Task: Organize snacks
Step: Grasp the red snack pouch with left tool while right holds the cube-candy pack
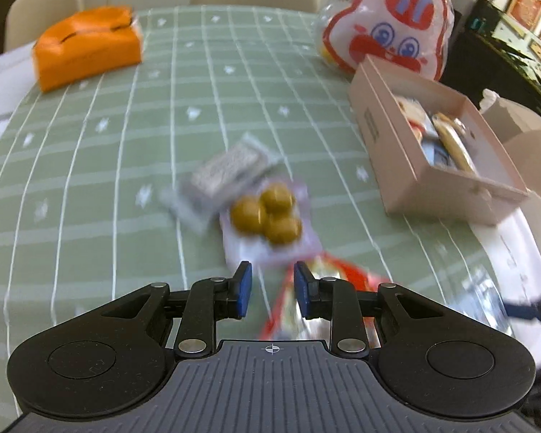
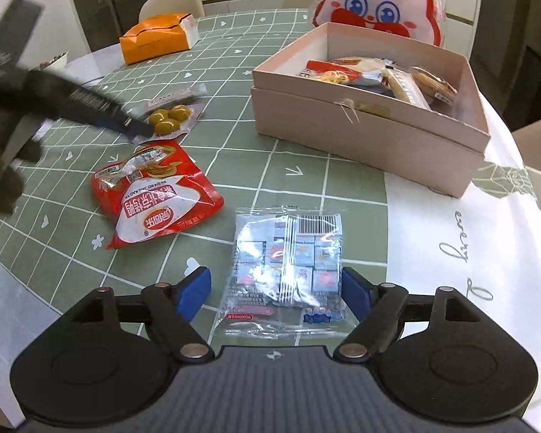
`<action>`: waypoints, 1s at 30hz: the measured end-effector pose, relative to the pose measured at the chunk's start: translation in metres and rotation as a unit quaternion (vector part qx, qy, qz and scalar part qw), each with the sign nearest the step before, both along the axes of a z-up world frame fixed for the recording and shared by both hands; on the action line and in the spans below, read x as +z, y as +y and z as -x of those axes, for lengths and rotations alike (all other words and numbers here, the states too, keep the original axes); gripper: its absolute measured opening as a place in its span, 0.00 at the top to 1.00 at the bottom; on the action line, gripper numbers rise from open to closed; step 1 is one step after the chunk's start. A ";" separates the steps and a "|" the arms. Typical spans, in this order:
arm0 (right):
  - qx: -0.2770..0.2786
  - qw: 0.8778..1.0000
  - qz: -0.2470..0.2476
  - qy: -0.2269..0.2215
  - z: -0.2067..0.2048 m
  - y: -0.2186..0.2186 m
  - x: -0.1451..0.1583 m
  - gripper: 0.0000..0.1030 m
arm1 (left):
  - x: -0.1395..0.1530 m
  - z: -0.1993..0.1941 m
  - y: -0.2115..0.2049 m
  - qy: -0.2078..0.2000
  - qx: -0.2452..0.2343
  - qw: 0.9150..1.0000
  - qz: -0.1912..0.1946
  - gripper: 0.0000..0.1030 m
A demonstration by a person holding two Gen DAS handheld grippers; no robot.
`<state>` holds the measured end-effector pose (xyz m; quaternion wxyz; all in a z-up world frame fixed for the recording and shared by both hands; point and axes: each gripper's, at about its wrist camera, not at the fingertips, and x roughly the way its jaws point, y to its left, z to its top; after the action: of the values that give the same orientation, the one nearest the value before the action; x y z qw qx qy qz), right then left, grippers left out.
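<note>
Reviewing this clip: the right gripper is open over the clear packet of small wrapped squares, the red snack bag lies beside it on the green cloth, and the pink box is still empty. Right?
Not quite. The pink box is not empty: the right wrist view shows several snack packets already inside. The rest holds: the right gripper stands open over the clear packet, with the red snack bag beside it.

Each hand-held gripper [image 2: 276, 285] — black linkage arms, silver pivot screws, blue pads [image 2: 194, 287] — has a ribbed grey body.
</note>
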<state>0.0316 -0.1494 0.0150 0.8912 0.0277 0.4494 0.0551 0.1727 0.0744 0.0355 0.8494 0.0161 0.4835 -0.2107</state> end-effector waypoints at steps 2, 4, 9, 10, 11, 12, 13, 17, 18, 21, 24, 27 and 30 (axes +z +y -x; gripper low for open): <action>0.008 1.000 0.000 -0.012 -0.003 0.000 0.004 0.24 | 0.000 0.016 0.008 0.017 0.037 0.999 0.001 0.71; 0.016 0.999 0.017 -0.037 -0.010 0.003 0.011 0.24 | 0.002 0.030 0.014 0.033 0.063 0.997 0.009 0.71; 0.035 0.995 0.055 -0.070 -0.050 0.020 0.018 0.24 | 0.014 0.053 0.014 0.035 0.085 0.996 0.015 0.71; 0.038 0.995 0.058 -0.068 -0.057 0.024 0.017 0.25 | 0.017 0.056 0.015 0.035 0.090 0.995 0.017 0.71; 0.043 0.995 0.057 -0.064 -0.063 0.028 0.014 0.27 | 0.019 0.059 0.016 0.037 0.096 0.994 0.022 0.71; 0.053 0.996 0.052 -0.056 -0.067 0.033 0.011 0.28 | 0.020 0.061 0.017 0.040 0.103 0.994 0.027 0.71; 0.066 0.996 0.046 -0.046 -0.069 0.039 0.008 0.32 | 0.020 0.062 0.019 0.043 0.110 0.992 0.034 0.71; 0.121 0.992 0.010 -0.029 -0.052 0.057 0.006 0.32 | 0.018 0.064 0.016 0.048 0.123 0.990 0.049 0.71; 0.133 0.991 0.000 -0.021 -0.047 0.058 0.006 0.32 | 0.017 0.063 0.012 0.047 0.123 0.990 0.047 0.71; 0.139 0.990 0.023 -0.026 -0.036 0.061 0.008 0.32 | 0.013 0.062 0.000 0.030 0.128 0.991 0.037 0.71; 0.133 0.989 0.046 -0.046 -0.027 0.052 0.018 0.32 | 0.006 0.061 -0.011 0.006 0.152 0.988 0.020 0.71; 0.129 0.988 0.059 -0.060 -0.021 0.034 0.025 0.32 | 0.002 0.064 -0.019 -0.008 0.178 0.984 0.020 0.67; 0.129 0.989 0.058 -0.051 -0.020 0.015 0.018 0.31 | -0.001 0.072 -0.032 -0.028 0.171 0.985 0.000 0.61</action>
<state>0.0514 -0.1344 0.0328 0.8983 -0.0854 0.4060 0.1445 0.1009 0.0423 0.0349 0.8863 -0.0604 0.4550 -0.0620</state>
